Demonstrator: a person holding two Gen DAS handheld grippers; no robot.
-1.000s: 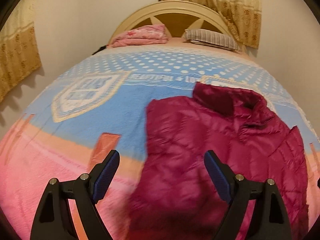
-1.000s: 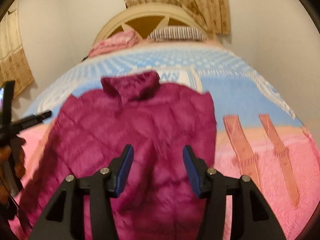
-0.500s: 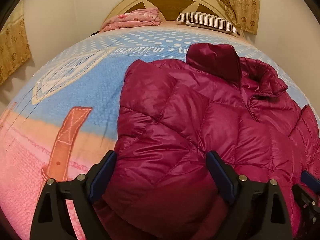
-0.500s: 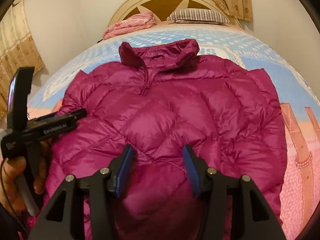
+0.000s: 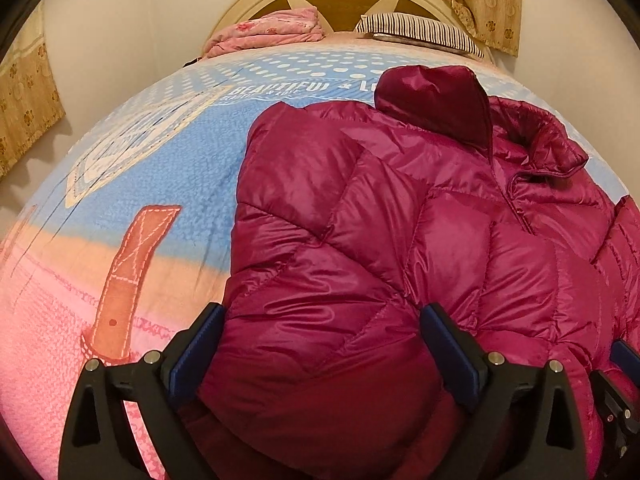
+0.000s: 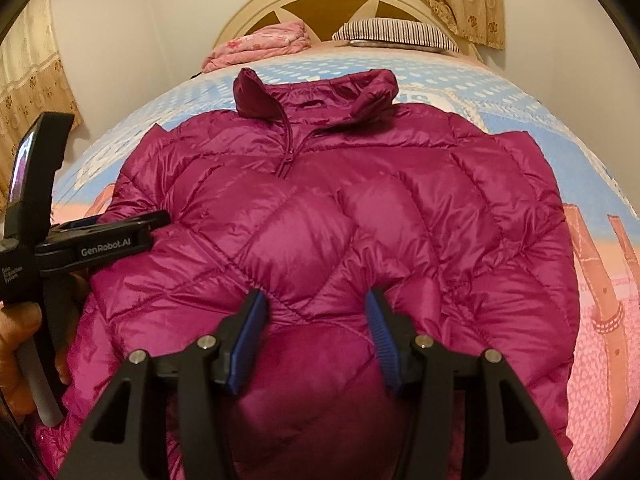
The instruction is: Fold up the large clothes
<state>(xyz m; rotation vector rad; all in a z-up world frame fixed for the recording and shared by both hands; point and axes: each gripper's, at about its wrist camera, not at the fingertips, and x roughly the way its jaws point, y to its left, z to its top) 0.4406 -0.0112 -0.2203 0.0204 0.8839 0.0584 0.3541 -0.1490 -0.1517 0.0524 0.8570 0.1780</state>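
Garment: a magenta quilted down jacket [image 6: 332,216] lies front-up and spread on the blue-and-pink printed bedspread [image 5: 132,184], zip closed.
Long axis: collar [image 6: 316,94] toward the cream arched headboard [image 6: 320,4], hem on the side away from the headboard, under both tools.
Left gripper [image 5: 320,356]: jaws wide apart, straddling puffed fabric at the hem corner; nothing pinched.
Right gripper [image 6: 316,336]: jaws parted over the mid-hem, fabric bulging between the blue pads [image 6: 246,344] but not squeezed.
Key relation: the jacket stretches forward from both tools toward the headboard; each gripper is at the hem, the left nearer its own side edge, the right nearer the centre than its side edge.
Judged step: probably gripping the hem to fold it up toward the collar; slippery, springy filling may slide out of a shallow bite.
Near the headboard: a folded pink quilt [image 5: 268,34] and a striped pillow [image 5: 420,32], well apart from the jacket.
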